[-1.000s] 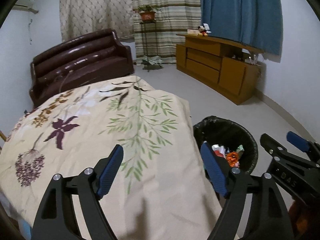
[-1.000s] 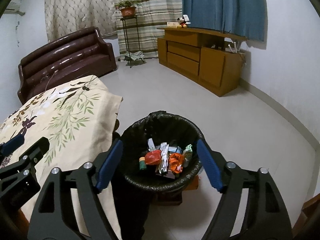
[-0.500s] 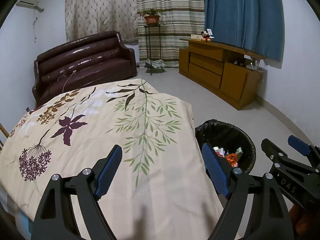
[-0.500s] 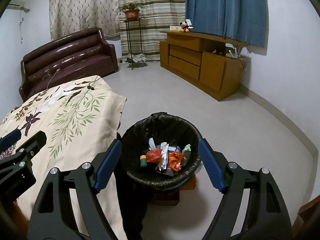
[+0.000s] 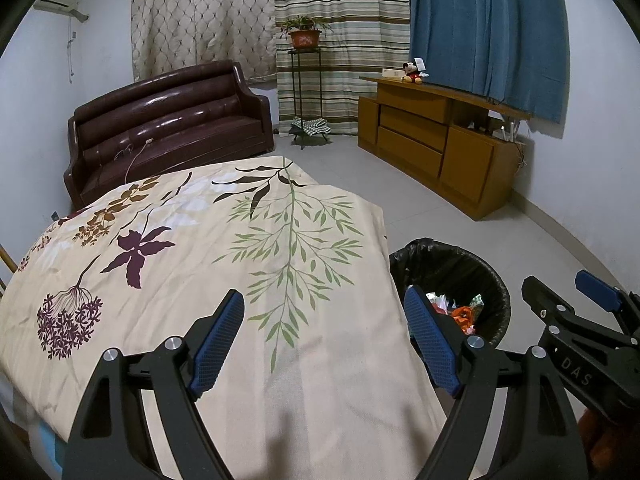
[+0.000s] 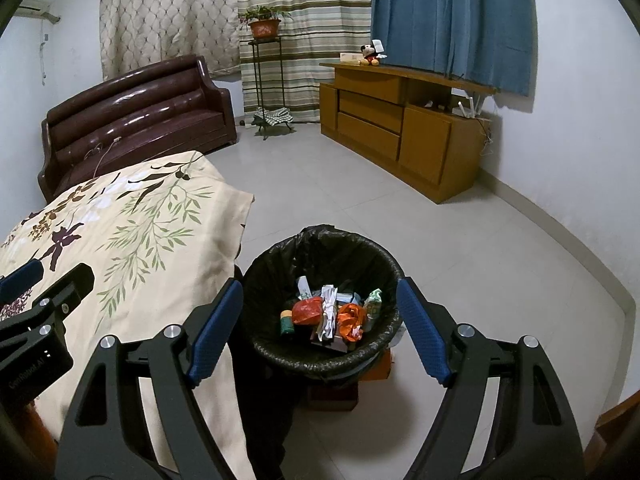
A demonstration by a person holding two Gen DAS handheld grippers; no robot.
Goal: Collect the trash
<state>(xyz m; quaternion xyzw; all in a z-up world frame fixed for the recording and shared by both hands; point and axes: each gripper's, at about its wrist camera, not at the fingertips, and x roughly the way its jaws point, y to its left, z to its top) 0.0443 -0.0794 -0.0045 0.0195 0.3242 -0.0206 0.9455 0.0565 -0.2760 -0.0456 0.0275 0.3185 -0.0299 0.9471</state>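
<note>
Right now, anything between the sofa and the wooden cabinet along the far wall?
Yes: a tall metal plant stand carrying a potted plant, with a checked cloth at its foot. The right wrist view shows it between sofa and cabinet.

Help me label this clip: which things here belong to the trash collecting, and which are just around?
Part of the job: bin, wrappers inside it, left gripper and right gripper, both open and empty.

Just around: bedspread, sofa, cabinet, potted plant, plush toy.
</note>
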